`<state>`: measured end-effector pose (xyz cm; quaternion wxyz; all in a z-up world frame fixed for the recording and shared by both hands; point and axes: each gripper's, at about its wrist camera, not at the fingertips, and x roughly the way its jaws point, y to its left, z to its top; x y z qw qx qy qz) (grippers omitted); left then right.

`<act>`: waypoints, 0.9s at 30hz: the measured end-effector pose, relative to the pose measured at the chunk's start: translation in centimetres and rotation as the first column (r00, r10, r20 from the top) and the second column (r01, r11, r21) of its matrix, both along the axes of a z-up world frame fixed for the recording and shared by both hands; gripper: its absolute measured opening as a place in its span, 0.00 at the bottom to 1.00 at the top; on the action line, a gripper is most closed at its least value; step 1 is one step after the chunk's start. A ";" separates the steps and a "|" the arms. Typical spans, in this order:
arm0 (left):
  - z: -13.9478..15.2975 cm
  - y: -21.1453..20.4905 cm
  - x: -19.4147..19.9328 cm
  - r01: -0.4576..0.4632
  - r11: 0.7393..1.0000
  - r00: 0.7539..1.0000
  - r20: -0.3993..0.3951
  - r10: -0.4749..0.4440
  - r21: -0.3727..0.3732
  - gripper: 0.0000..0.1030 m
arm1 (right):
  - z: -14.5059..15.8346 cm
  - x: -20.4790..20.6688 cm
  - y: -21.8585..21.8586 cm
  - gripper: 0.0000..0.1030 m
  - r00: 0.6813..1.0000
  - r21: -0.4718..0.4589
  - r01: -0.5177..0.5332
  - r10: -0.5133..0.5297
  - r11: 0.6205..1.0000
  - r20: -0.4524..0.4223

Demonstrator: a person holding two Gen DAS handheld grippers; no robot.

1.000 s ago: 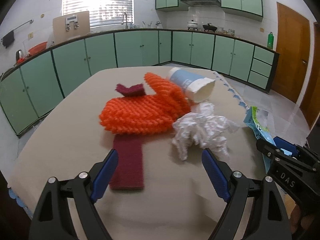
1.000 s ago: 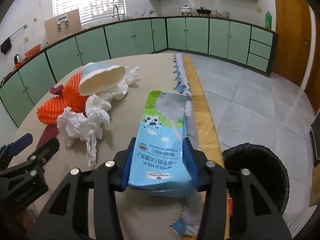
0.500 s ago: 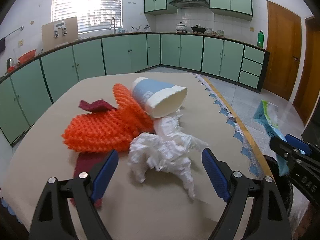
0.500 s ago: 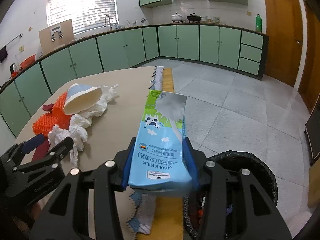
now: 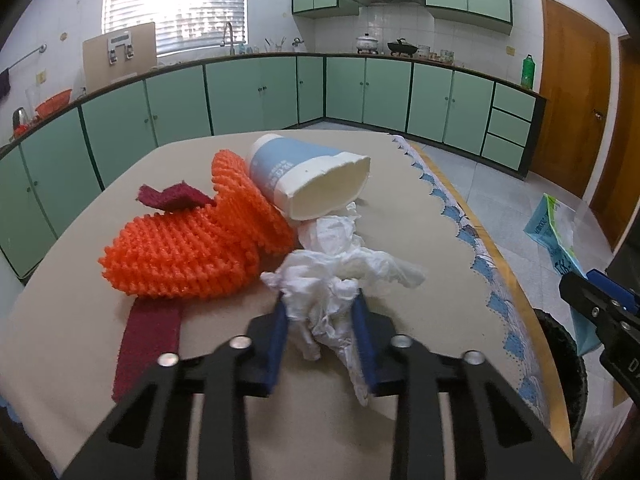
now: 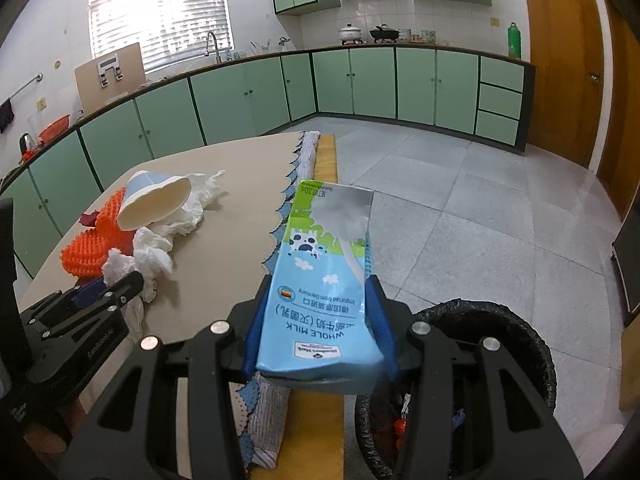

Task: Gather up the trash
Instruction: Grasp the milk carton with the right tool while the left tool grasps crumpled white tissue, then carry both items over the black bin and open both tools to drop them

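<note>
Blue-padded left gripper (image 5: 320,320) jaws, just closing, are pinching crumpled white tissue (image 5: 340,276); right gripper (image 6: 316,320) is clamping a light-blue milk carton (image 6: 324,280).

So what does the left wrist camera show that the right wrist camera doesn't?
Only the left wrist view shows the left gripper, whose jaws have just been closing, pinching the crumpled tissue, and the full dark red cloth strip. Only the right wrist view shows the milk carton's printed front clamped in the right gripper, and trash inside the bin. Both show the tipped paper cup and orange scrubber.
</note>
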<state>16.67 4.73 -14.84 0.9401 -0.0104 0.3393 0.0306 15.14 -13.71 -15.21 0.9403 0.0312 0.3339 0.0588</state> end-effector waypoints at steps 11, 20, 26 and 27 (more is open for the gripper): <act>2.7 0.1 -3.1 0.019 1.000 0.998 0.057 -0.018 -0.020 0.18 | 1.8 -1.4 -0.4 0.43 0.999 0.015 -0.023 0.023 1.000 0.032; 5.8 -1.0 -6.2 0.079 0.996 0.989 0.126 -0.075 -0.028 0.18 | 4.0 -3.6 -1.5 0.43 0.997 0.029 -0.027 0.025 0.999 0.067; 7.5 -3.0 -7.2 0.143 0.989 0.977 0.163 -0.136 -0.033 0.18 | 5.3 -5.2 -3.7 0.43 0.997 0.052 0.000 -0.004 0.999 0.077; 7.6 -3.4 -7.3 0.155 0.987 0.975 0.167 -0.147 -0.034 0.18 | 5.4 -5.5 -4.0 0.43 0.997 0.049 0.006 -0.010 0.999 0.081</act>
